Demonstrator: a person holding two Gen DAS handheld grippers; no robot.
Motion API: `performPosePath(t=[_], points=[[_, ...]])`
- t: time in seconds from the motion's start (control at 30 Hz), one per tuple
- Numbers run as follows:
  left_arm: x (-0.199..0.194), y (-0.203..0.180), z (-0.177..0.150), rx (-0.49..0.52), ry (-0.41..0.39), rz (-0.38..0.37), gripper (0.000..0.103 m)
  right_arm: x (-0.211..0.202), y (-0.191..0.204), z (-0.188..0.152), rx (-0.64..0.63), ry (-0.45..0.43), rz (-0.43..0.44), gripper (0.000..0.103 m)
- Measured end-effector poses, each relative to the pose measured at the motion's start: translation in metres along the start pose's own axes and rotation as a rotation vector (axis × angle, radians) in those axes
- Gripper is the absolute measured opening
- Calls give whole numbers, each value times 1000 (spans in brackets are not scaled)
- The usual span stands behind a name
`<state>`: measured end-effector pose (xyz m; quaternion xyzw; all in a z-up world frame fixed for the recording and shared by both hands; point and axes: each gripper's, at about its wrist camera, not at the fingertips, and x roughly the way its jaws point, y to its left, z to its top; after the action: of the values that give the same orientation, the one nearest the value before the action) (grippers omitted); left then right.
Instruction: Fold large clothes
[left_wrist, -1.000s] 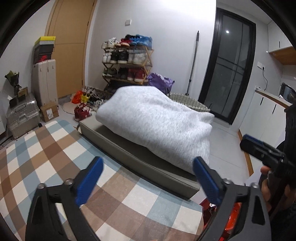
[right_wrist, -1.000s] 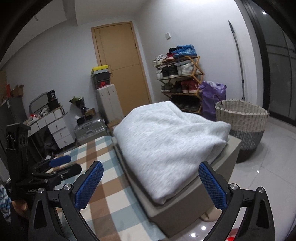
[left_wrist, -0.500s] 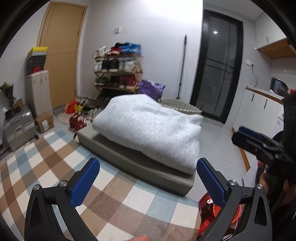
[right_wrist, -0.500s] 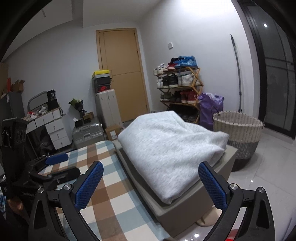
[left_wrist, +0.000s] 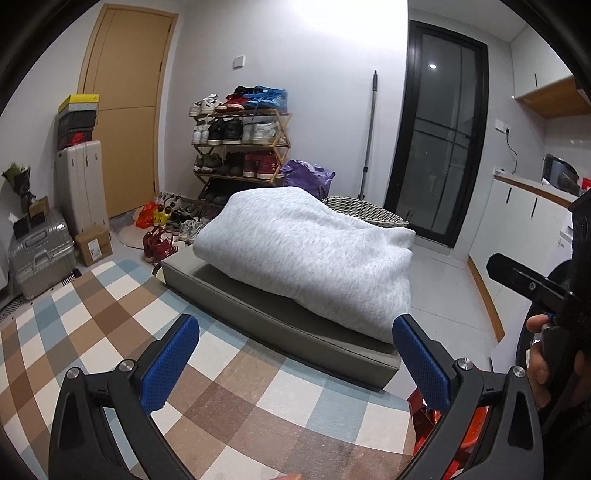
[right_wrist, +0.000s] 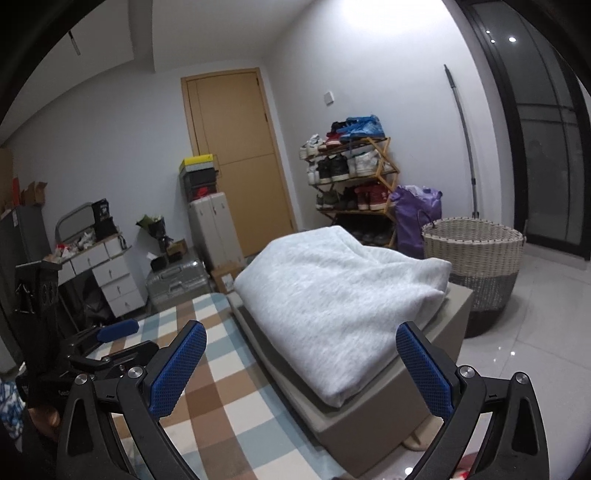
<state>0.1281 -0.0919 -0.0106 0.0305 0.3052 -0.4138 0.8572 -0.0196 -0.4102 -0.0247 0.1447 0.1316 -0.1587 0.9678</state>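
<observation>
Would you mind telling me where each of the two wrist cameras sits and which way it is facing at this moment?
Left wrist: sits on the left gripper, jaws open, facing the folded grey garment on the grey cushion across the checked rug; the right gripper and its hand show at the right edge.
Right wrist: sits on the right gripper, jaws open, facing the same garment from nearer the wicker basket; the left gripper shows at the left.
Shared: garment, cushion, rug, basket, shoe rack, door.

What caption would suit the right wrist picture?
Open right hand-held gripper faces a folded grey garment lying on a low grey platform.
</observation>
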Motion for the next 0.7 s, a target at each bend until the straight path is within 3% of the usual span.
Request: performPosePath(t=[0.1,0.2,0.33,0.7], points=[[1,3,0,-21,7,-1,102,-2,6,11,-42,11,4,103],[0,3,-1,-18,5,9,102,-5,9,13,-52,-37,-9,103],[1,3,-1,-20,3,10,102,6,9,10,-43,23,35,103],[-5,8,2,-19,-11,20,102,6,16,8,-71,20,36,103]])
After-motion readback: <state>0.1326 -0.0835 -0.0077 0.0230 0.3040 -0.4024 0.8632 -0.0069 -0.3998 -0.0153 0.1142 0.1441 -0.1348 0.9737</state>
